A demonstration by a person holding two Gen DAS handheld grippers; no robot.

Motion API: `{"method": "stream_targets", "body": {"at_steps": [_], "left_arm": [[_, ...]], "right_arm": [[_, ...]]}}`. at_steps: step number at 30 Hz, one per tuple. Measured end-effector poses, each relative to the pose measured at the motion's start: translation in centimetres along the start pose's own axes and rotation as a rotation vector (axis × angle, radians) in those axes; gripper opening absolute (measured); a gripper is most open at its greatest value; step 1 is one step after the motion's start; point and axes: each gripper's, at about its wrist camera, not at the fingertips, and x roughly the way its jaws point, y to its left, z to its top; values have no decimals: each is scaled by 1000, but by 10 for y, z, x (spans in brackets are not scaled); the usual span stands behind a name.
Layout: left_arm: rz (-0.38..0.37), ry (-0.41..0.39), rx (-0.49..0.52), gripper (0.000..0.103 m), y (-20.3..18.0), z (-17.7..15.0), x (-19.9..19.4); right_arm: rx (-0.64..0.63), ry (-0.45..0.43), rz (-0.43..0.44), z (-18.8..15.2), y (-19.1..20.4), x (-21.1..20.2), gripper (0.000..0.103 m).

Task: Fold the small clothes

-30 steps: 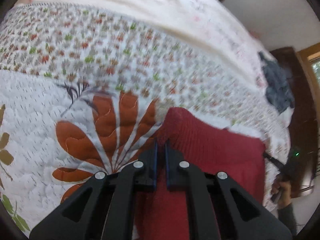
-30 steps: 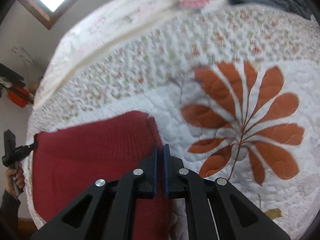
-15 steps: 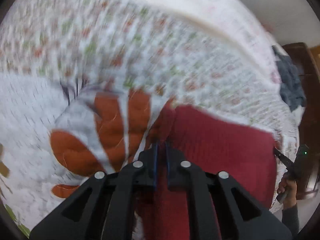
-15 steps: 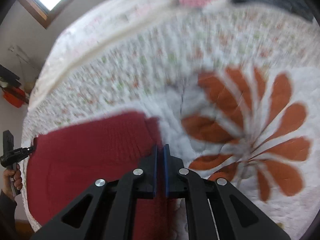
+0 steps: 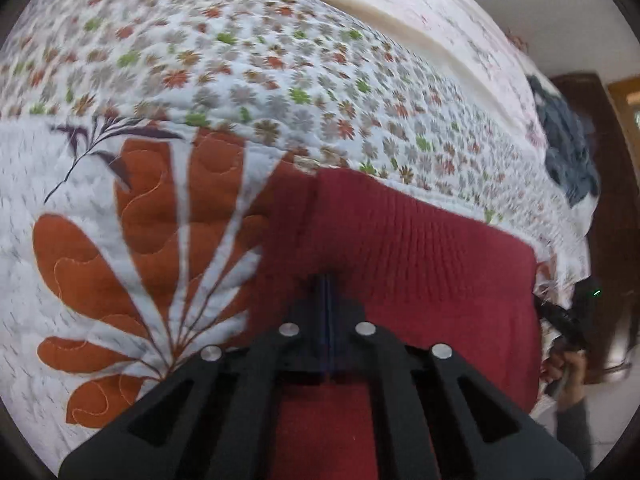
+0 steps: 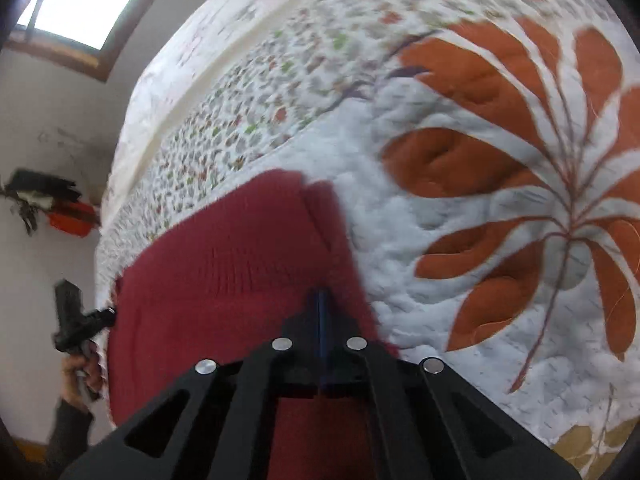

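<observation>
- A red knit (image 5: pixel 420 264) lies flat on the quilt (image 5: pixel 200 60), spread between the two grippers; in the right wrist view the same knit (image 6: pixel 224 280) fills the lower left.
- The left gripper (image 5: pixel 327 280) has its jaws pressed together with only a thin blue line between them, pinching the knit's left edge close to its far left corner.
- The right gripper (image 6: pixel 321 296) is likewise clamped tight, nipping the knit's right edge near its far right corner.
- At each pinched corner the fabric bunches into a small ridge running away from the jaws.
- In the left wrist view the right gripper (image 5: pixel 560 316) shows at the knit's right edge, with the hand (image 5: pixel 564 368) under it gripping the handle; its jaws are too small there to judge.
- In the right wrist view the left gripper (image 6: pixel 80 320) sits at the knit's left edge, held by a hand (image 6: pixel 80 368) in a dark sleeve (image 6: pixel 68 432).
- The quilt (image 6: pixel 400 240) is white with a large orange leaf print (image 5: pixel 140 240) just left of the knit in the left view, and the same print (image 6: pixel 520 184) lies right of the knit in the right view.
- A band of small flower prints runs across the quilt beyond the knit.
- A grey garment (image 5: pixel 568 148) lies far right on the bed, well apart from the knit.
- A window (image 6: pixel 80 4) shows at top left of the right view, above a pale wall.
</observation>
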Motion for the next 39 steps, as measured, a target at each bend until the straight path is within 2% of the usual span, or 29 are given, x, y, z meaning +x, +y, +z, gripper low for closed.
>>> {"method": "stream_targets", "body": {"at_steps": [1,2,4,6,7,8,10,12,14,16,19,21,22,23,25,26,28,29,31,32,33,34,39], "left_arm": [[-12,-23,3,0,-1,-1,-9],[-48,-48,10,0,-2,-3,-21],[-162,-99,49,0,-8,-17,-50],[-247,-104,83,1,-10,-39,-64],[-254,-88,95,1,-9,-51,-62],[-218,-69,105,1,-5,-60,-56],[-90,-25,99,1,11,-71,-32],[-115,-35,51,1,24,-76,-30],[-136,-90,28,0,22,-82,-53],[-207,-134,85,0,5,-104,-83],[-281,-118,187,1,-17,-151,-96],[-252,-74,203,1,-14,-177,-81],[-189,-47,195,1,-6,-186,-68],[-161,-28,166,1,6,-191,-57],[-175,-24,113,1,18,-193,-53],[-186,-41,125,0,14,-196,-62],[-268,-62,175,5,-5,-203,-78],[-285,-57,212,9,-14,-213,-82],[-244,-17,289,12,-27,-229,-77],[-180,23,303,12,-24,-233,-65],[-152,43,297,7,-19,-234,-58],[-136,66,273,2,-7,-234,-48],[-181,47,166,1,31,-227,-54]], "right_arm": [[-1,-11,-1,0,3,-8,0],[-11,-19,13,-1,7,-15,5],[-35,-31,100,-19,20,-35,5],[-54,-3,170,-41,25,-41,5],[-68,23,177,-51,27,-36,5],[-81,44,167,-60,28,-30,4],[-96,53,130,-70,21,-15,0],[-27,34,157,-69,10,-17,0],[-36,7,133,-74,27,-31,4],[-87,15,194,-91,52,-45,4],[-183,93,276,-129,89,-38,4],[-209,155,297,-152,102,-19,4],[-221,176,279,-160,105,-7,4],[-224,204,240,-170,105,12,0],[-194,215,221,-177,97,26,0],[-173,207,221,-178,98,22,0],[-194,182,245,-181,108,8,6],[-209,169,249,-184,110,0,8],[-200,153,224,-188,98,-13,11],[-178,153,194,-187,84,-14,7],[-155,154,180,-186,72,-15,0],[-118,154,177,-188,57,-16,0],[95,52,196,-188,-30,-69,0]]}}
